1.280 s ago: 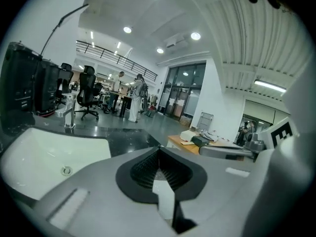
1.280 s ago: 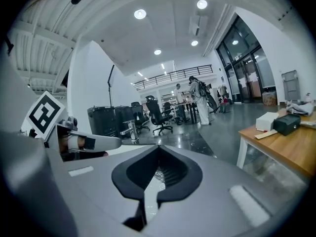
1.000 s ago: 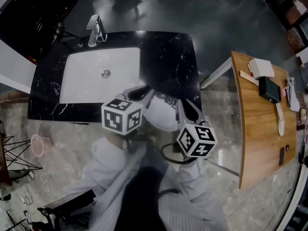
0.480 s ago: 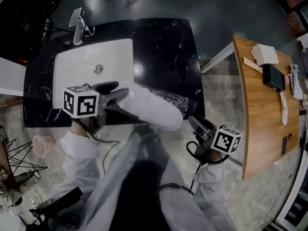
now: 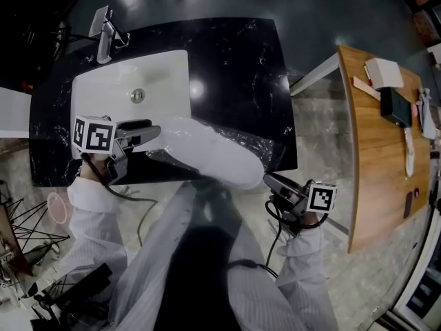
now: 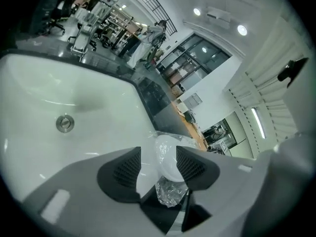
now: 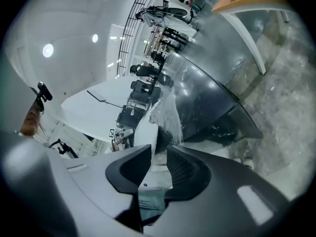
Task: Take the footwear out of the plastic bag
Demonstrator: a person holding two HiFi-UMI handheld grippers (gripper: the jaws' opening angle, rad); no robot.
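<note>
White footwear (image 5: 213, 154) is seen inside the clear plastic bag (image 5: 260, 143), laid slantwise along the front edge of the black marble table (image 5: 234, 67), just right of the white sink (image 5: 110, 92). The left gripper (image 5: 148, 132) is held level at the bag's left end, over the sink's front rim, and is pointed right. Its jaws stand wide but are closing, with crumpled plastic caught low between them and no pad seen pressing on it. The left sleeve (image 5: 93, 205) is stretched forward from the body to the table edge. The right gripper (image 5: 272, 183) is held off the table, past its front right corner and above the floor, and is aimed up-left at the bag's near end without touching it. Its jaws are parted and nothing is held. The right sleeve (image 5: 303, 261) is bent close to the body. Only the head view shows both grippers, the faucet (image 5: 102, 26) and the wooden table (image 5: 372, 150) at the right. The left gripper view alone gives the sink drain and the film wrinkled over the shoe's rounded end. The right gripper view alone gives the bag rising above the table's edge, with the other gripper's marker cube small behind it.
</note>
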